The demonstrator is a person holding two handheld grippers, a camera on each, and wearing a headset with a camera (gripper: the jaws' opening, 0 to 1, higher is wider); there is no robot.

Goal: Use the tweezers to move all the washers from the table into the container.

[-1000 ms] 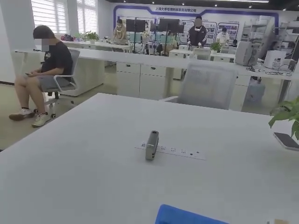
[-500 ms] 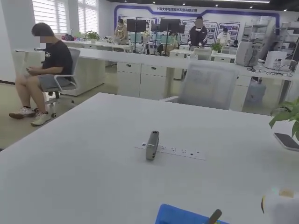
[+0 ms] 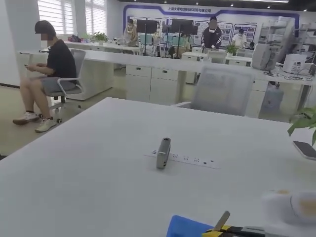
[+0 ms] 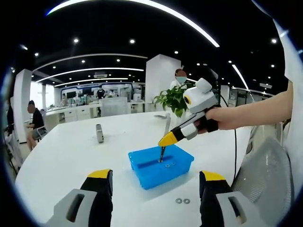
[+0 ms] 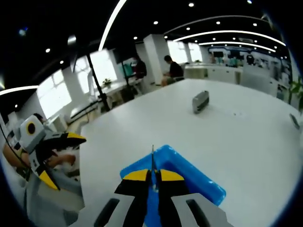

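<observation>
Tabletop (image 4: 66, 156): white and smooth; I read a faint sheen.
Container (image 4: 163, 179): blue plastic, smooth, slightly glossy.
Washers (image 4: 182, 201): grey metal, as far as I can tell.
Tweezers (image 5: 152, 161): thin bare metal.
Left gripper (image 4: 156, 176) jaws: matt black plastic, yellow caps.
Right gripper (image 5: 154, 176) jaws: the same black and yellow.
Small block (image 3: 163, 153): grey, a metallic look to me.

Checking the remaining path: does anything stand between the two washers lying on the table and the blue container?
Nothing visible does. In the left gripper view the two washers lie on bare table just off the blue container's near wall. The right gripper holds the tweezers tip-down inside the container, not in between.
</observation>
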